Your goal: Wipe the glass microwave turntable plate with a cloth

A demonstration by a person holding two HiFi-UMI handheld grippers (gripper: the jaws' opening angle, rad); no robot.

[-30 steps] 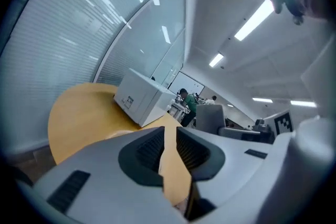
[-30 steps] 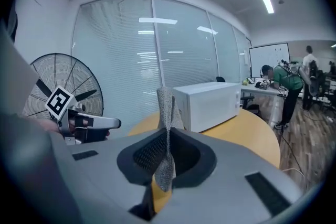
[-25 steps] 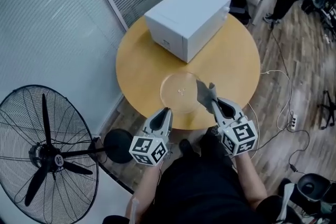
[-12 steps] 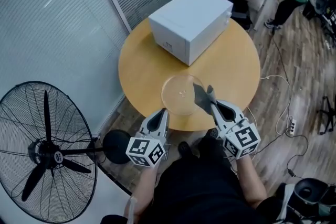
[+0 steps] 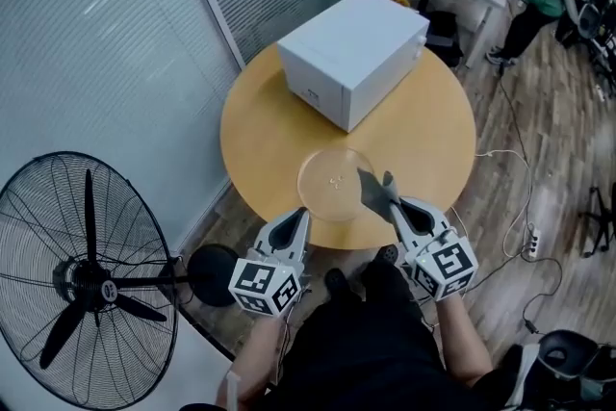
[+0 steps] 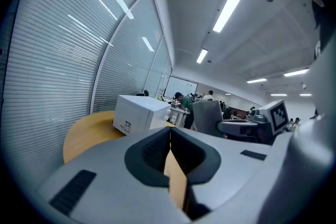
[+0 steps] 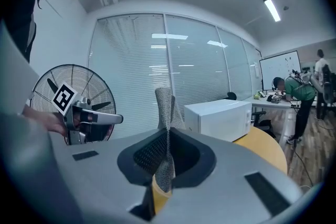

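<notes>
**A:** The right gripper (image 5: 389,201) has its jaws pinched tight on the grey cloth (image 5: 374,189), and a fold of it stands up past the tips. The left gripper (image 5: 300,212) is closed too, with nothing between its jaws.

**B:** Where's the glass plate?

**A:** The glass plate (image 5: 333,181) lies flat on the round table (image 5: 433,135), on the person's side of the white microwave (image 5: 351,53) and clear of it. Both grippers sit on the far side of the plate from the microwave. The cloth hangs over the plate's rim, but I can't tell whether it touches.

**B:** How will the plate behave?

**A:** I'd judge it stiff, heavy for its size, smooth and breakable. On that tabletop it will likely slide or turn under a sideways rub. The rim is the sensible place to steady it, pressing down or pinching at the edge furthest from the microwave, which is where the left gripper already is.

**B:** And the cloth?

**A:** It's soft and limp, and it looks knitted. Gripped by one end as it is, only the loose part will do the wiping, so press it flat.
</notes>
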